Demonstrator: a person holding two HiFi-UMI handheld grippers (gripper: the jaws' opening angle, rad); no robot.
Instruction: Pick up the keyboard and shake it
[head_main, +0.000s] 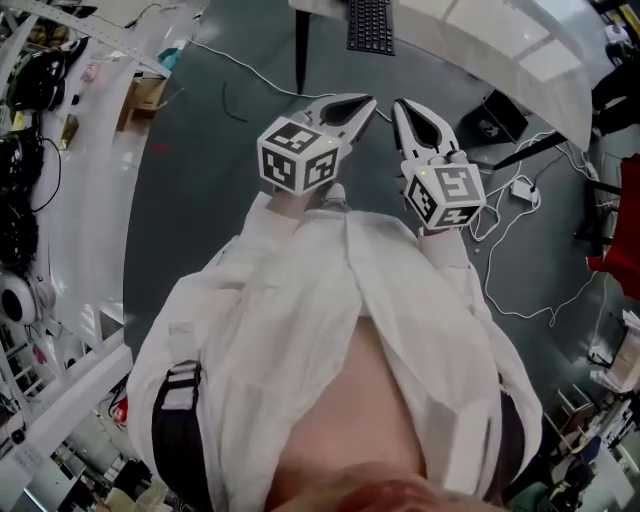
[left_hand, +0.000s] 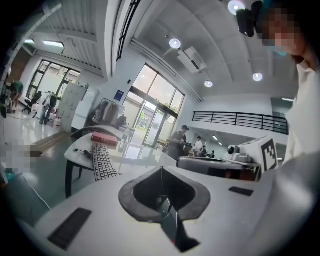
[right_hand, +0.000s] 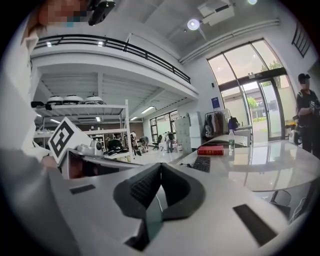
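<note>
The black keyboard lies on a white table at the top of the head view, some way ahead of both grippers. My left gripper and right gripper are held side by side above the grey floor, both shut and empty. In the left gripper view the keyboard lies far beyond the closed jaws of that gripper, next to a red book. In the right gripper view, that gripper points toward the keyboard and the book.
A black table leg stands ahead on the left. White cables, a power strip and a black box lie on the floor at right. Shelving lines the left. A bottle stands on the table. People stand by the glass doors.
</note>
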